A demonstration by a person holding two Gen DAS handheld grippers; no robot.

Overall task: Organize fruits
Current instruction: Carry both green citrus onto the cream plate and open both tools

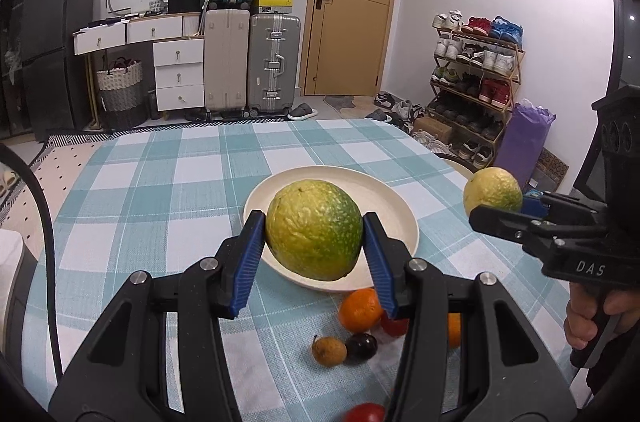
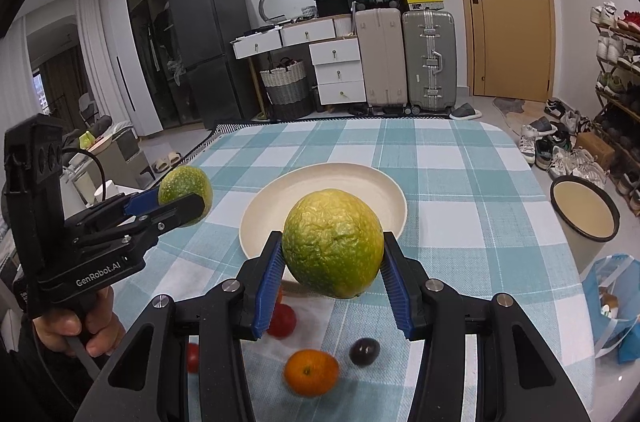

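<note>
My left gripper is shut on a large wrinkled green-yellow citrus fruit, held over the near side of the cream plate. My right gripper is shut on a second green-yellow citrus fruit, also in front of the plate. Each wrist view shows the other gripper off to the side with its fruit: the right one and the left one. Small fruits lie on the checked cloth below: an orange, a dark plum, a brown fruit and a red tomato.
The table wears a teal and white checked cloth. A cream bucket and a blue bag stand off the table's right side. Suitcases, drawers, a shoe rack and a door line the far wall.
</note>
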